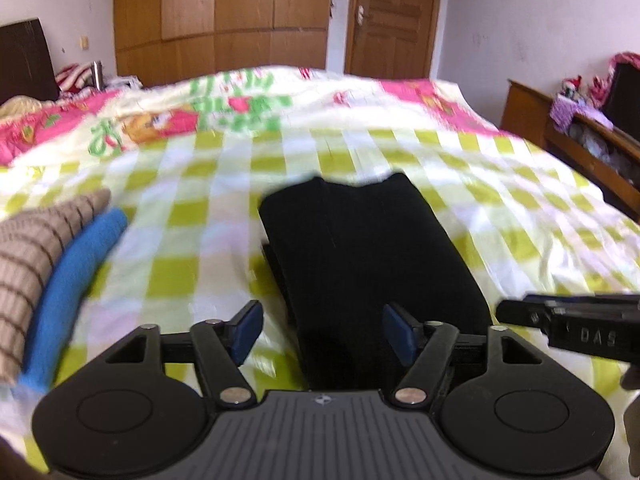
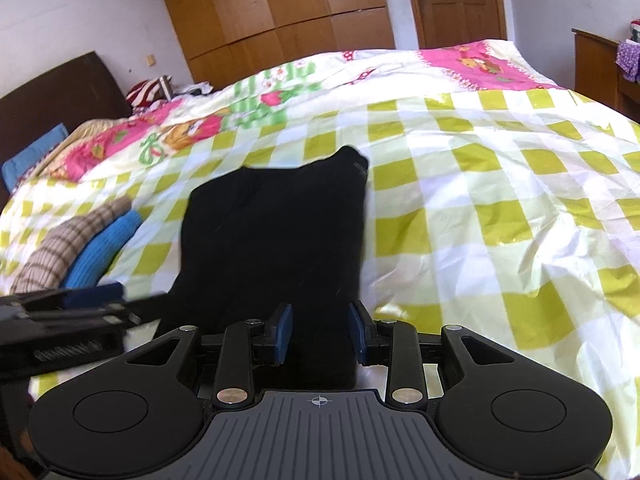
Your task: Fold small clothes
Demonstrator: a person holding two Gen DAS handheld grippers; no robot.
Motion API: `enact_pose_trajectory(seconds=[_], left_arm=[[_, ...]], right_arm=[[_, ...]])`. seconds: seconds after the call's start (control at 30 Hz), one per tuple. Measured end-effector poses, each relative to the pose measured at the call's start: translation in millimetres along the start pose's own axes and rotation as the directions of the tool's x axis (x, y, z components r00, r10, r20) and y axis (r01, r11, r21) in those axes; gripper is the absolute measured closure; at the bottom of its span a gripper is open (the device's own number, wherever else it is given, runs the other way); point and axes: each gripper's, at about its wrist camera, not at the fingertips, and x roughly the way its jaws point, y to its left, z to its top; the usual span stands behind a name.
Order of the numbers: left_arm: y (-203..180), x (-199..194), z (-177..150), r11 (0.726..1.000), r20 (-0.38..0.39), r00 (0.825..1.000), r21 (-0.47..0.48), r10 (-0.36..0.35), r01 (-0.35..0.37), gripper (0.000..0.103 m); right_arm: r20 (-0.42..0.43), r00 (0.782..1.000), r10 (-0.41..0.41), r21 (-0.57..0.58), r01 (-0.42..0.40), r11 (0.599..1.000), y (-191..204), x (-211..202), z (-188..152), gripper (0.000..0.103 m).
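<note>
One black garment, two folded pieces, two grippers on a checked bedspread.

The black garment (image 1: 360, 248), a matte folded rectangle, lies mid-bed on the checked bedspread (image 1: 520, 216). Beside it are a ribbed striped beige piece (image 1: 28, 260) and a knitted blue piece (image 1: 76, 272). The left gripper (image 1: 322, 330) is spread wide; the right gripper (image 2: 320, 332) stands parted astride the garment's near edge.

Right gripper (image 2: 319, 332): fingers apart, the black folded garment (image 2: 276, 248) lying between them.
Garment: flat on the checked bedspread (image 2: 480, 208).
Left gripper (image 2: 96, 300): enters from the left, beside the garment.
Folded pile: striped beige cloth (image 2: 60, 248) atop blue cloth (image 2: 104, 246), left.
</note>
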Motion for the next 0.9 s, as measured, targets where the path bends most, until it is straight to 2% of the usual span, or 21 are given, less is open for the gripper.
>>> enact_pose_trajectory(seconds=[0.13,0.27,0.37,0.47,0.57,0.7,0.9], left_arm=[[4,27,27,1.000,0.019,1.000,0.007,0.016,-0.016,0.017],[6,73,44,1.000,-0.022,1.000,0.017,0.017,-0.016,0.017],[11,109,41,1.000,-0.086,0.996,0.005,0.025,-0.025,0.017],[20,128,28,1.000,-0.119,0.993,-0.025,0.009,-0.012,0.006],[27,120,26,0.998,-0.096,0.995,-0.062,-0.018,0.012,0.005],[30,98,25,0.997,-0.076,0.996,-0.068,-0.042,0.036,0.006],[28,73,6,0.991,-0.065,0.995,-0.120,-0.070,0.062,0.006]], right_arm=[[0.005,1.000,0.010,0.031,-0.010,0.999,-11,19,16,0.069],[-0.016,0.999,0.047,0.053,-0.046,0.998,-18,49,27,0.065],[-0.013,0.996,0.085,0.092,-0.084,0.992,-25,69,32,0.052],[-0.021,0.990,0.140,0.121,-0.137,0.983,-33,85,36,0.050],[-0.032,0.984,0.173,0.144,-0.167,0.975,-38,96,37,0.048],[-0.017,0.981,0.194,0.146,-0.190,0.971,-41,90,40,0.048],[-0.014,0.976,0.218,0.167,-0.213,0.963,-47,87,37,0.047]])
